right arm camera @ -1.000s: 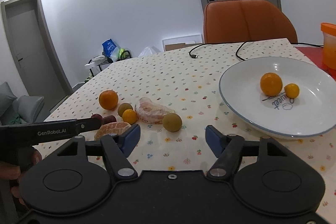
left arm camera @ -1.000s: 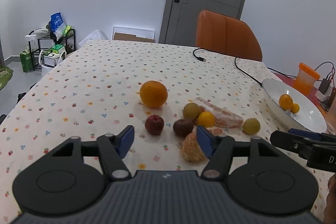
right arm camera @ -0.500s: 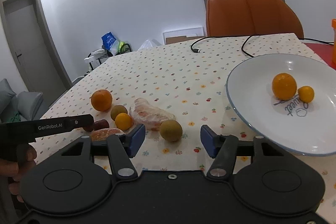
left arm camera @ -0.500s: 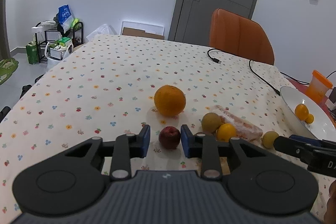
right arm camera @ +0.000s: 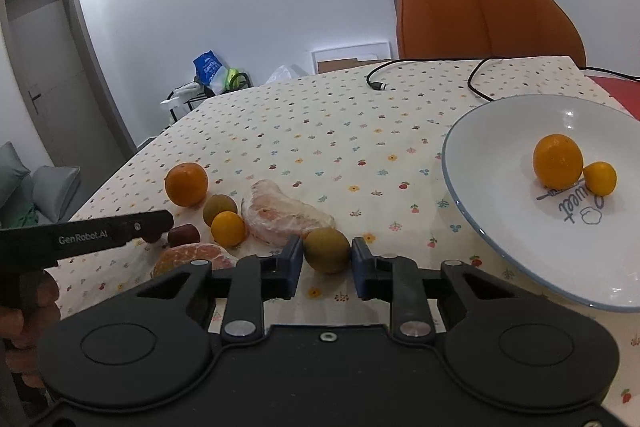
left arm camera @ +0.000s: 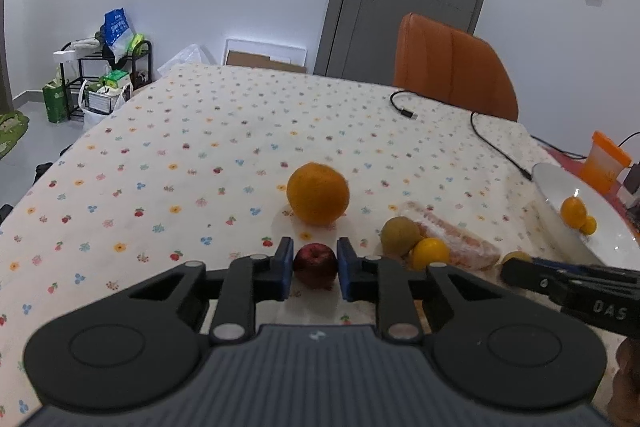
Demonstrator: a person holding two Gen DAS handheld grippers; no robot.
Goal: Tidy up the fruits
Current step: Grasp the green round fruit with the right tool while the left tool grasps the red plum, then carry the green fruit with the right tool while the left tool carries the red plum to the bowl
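My left gripper (left arm camera: 315, 267) is shut on a small dark red fruit (left arm camera: 315, 264) on the flowered tablecloth; its blue pads touch both sides. Behind it sits a large orange (left arm camera: 317, 193). My right gripper (right arm camera: 327, 258) is shut on a round green-brown fruit (right arm camera: 326, 249) beside the white plate (right arm camera: 480, 211). The plate holds an orange (right arm camera: 557, 160) and a small yellow citrus (right arm camera: 600, 178). Between the grippers lie a wrapped pomelo segment (right arm camera: 282, 214), a small yellow citrus (right arm camera: 228, 228), another green-brown fruit (right arm camera: 219, 209) and a peeled citrus piece (right arm camera: 192, 255).
A black cable (left arm camera: 488, 143) runs across the far right of the table. An orange chair (left arm camera: 452, 67) stands behind it, and an orange cup (left arm camera: 606, 161) stands beyond the plate. A hand (right arm camera: 24, 319) grips the left tool at the lower left.
Both grippers moved forward and closed: the left one onto the dark red fruit, the right one onto the green-brown fruit near the plate.
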